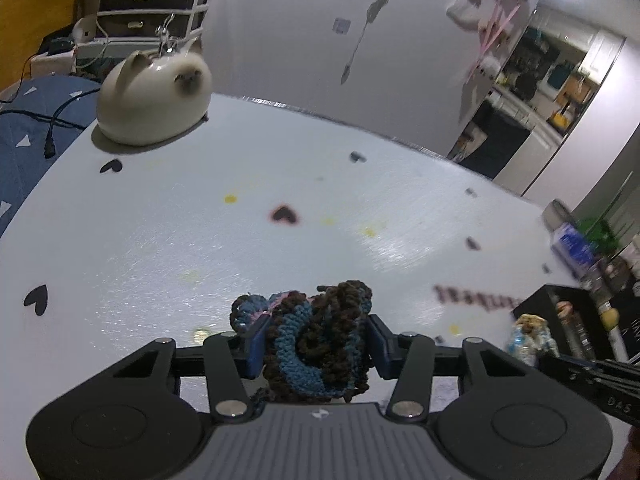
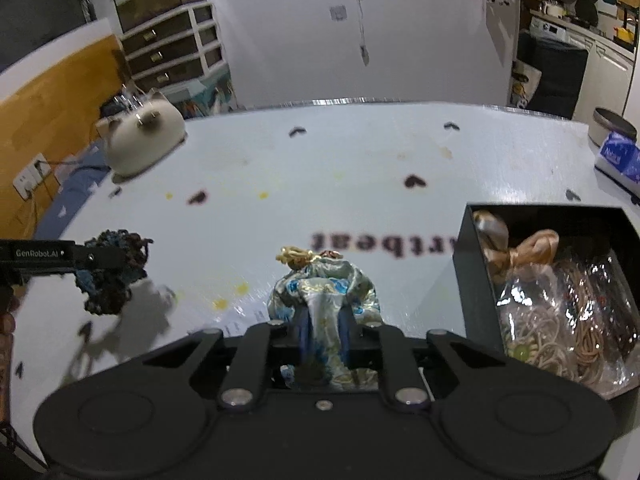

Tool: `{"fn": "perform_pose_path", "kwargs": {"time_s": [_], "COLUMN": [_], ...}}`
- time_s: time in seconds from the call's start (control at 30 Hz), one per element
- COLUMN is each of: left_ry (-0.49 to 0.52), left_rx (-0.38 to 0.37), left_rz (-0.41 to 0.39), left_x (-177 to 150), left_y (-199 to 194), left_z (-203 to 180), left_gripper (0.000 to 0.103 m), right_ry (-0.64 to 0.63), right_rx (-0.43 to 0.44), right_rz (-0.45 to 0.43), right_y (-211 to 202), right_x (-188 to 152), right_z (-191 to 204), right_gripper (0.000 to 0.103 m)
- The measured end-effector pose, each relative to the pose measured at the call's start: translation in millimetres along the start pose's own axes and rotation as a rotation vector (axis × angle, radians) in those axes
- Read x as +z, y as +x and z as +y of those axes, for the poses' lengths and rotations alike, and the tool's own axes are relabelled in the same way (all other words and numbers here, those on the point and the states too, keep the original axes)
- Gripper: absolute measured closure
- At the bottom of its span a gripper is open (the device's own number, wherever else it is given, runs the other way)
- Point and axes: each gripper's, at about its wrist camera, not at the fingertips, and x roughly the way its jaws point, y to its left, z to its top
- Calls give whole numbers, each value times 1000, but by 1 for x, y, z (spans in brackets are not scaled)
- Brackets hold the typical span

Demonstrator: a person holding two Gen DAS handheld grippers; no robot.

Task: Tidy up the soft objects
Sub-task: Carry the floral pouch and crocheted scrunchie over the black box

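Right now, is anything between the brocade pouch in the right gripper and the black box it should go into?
Nothing visible blocks the way. The right gripper holds the brocade pouch just left of the black box, with only bare tabletop between them. The box already holds a cellophane bag with a ribbon bow.

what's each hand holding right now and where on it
Left tongs squeeze a bunched crochet piece across its middle. Right tongs pinch a silky pouch by its lower part, with the tied top pointing away.
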Motion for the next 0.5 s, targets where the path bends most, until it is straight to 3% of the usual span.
{"fn": "perform_pose_path", "kwargs": {"time_s": [0.27, 0.5], "left_ry": [-6, -10], "left_rx": [-59, -74], "left_rz": [-44, -57], "left_x": [-7, -20], "left_y": [-25, -28], "left_z": [-41, -94], "left_gripper": [52, 52], "right_ry": [6, 22], "right_rx": [48, 72], "right_rz": [-81, -122], "right_y": [-32, -59], "right_x": [4, 2], "right_z": [-15, -57], "right_gripper": [87, 87]}}
